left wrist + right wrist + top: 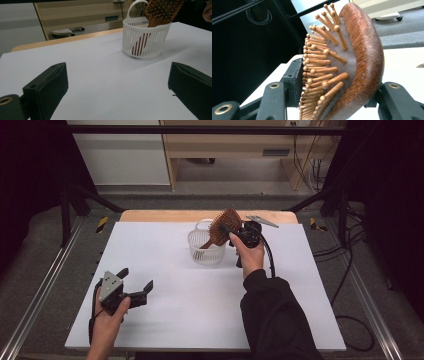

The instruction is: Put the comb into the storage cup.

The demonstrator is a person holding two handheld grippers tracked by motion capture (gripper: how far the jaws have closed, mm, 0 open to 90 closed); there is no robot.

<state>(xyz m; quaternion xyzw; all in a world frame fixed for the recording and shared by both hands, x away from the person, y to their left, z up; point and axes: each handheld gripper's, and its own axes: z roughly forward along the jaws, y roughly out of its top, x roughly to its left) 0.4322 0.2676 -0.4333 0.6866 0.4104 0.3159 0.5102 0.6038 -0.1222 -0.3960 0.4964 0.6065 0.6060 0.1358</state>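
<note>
The left gripper [136,279], jaws spread and holding nothing, rests low on the white-topped bench [165,290]. Mid-bench, the white slatted plastic basket [205,251] holds the handle of the brown wooden paddle hairbrush [224,226], whose head the right gripper [235,231] pinches above the rim. Grey floor and pale wooden furniture lie beyond.

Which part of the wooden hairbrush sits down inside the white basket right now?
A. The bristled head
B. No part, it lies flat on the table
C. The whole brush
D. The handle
D. The hairbrush stands with its handle down in the white basket, seen through the slats, while its bristled head sticks out above the rim, clamped between the jaws of the right claw.
</note>
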